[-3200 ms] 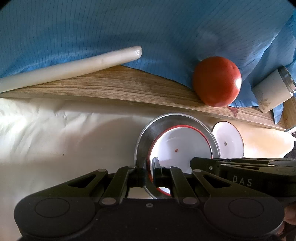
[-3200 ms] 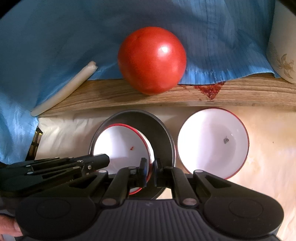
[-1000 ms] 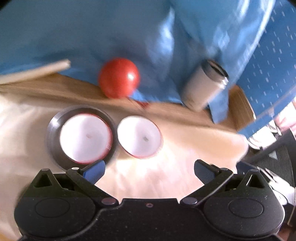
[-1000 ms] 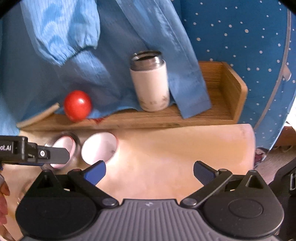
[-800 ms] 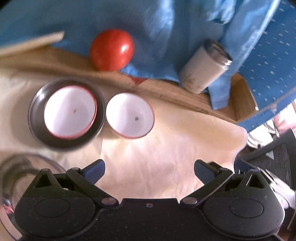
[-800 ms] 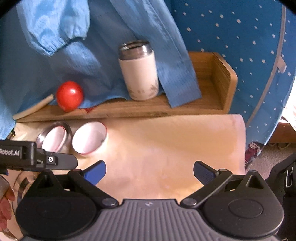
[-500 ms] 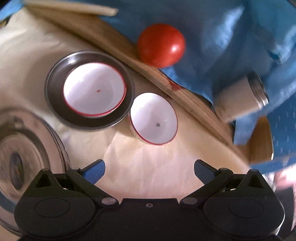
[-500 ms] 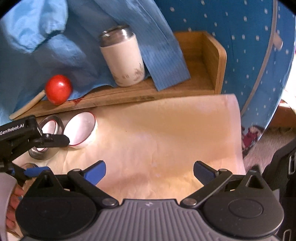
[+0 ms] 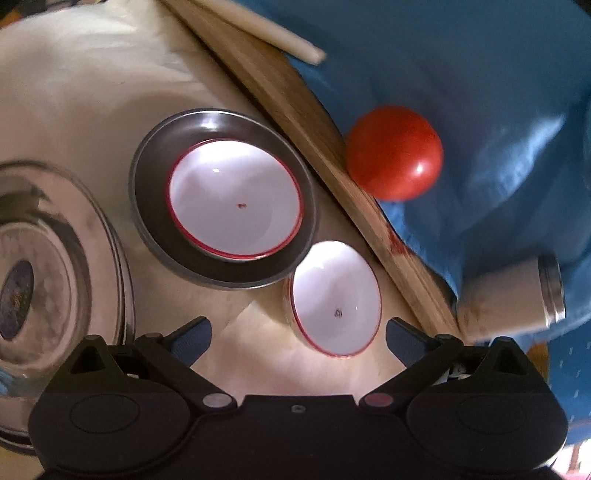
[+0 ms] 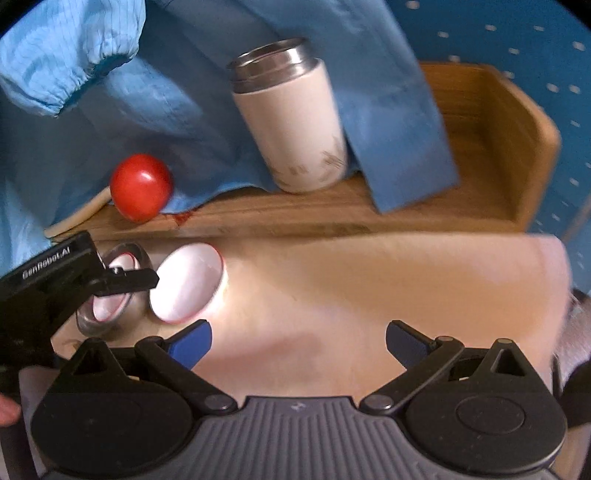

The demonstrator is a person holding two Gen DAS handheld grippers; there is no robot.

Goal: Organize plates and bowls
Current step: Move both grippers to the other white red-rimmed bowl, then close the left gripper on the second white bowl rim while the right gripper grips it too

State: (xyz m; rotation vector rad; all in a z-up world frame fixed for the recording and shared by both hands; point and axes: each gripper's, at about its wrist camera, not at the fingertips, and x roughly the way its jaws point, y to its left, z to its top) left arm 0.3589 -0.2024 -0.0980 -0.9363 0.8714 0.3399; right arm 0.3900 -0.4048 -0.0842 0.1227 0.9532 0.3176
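Note:
A white red-rimmed bowl [image 9: 234,197] sits inside a dark metal plate [image 9: 155,229] on the cream cloth. A second white red-rimmed bowl [image 9: 334,302] [image 10: 186,282] rests just beside it, close in front of my left gripper [image 9: 297,334], which stands open and empty. A large shiny metal dish [image 9: 55,288] lies at the left edge. In the right wrist view the plate [image 10: 138,254] is partly hidden by the left gripper's body [image 10: 55,284]. My right gripper [image 10: 297,338] is open, empty, above bare cloth right of the bowls.
A wooden tray [image 10: 480,155] behind the cloth holds a red ball-like tomato [image 10: 141,186] [image 9: 393,153], a cream steel-rimmed tumbler [image 10: 291,122] [image 9: 517,299] and a pale stick [image 9: 266,33]. A blue garment [image 10: 166,74] hangs over the tray. The cloth drops off at the right [image 10: 554,280].
Both grippers have let go of the plate with its bowl, opened and pulled back. The left one has since swung down and closer over the bowls; the large metal dish came into view.

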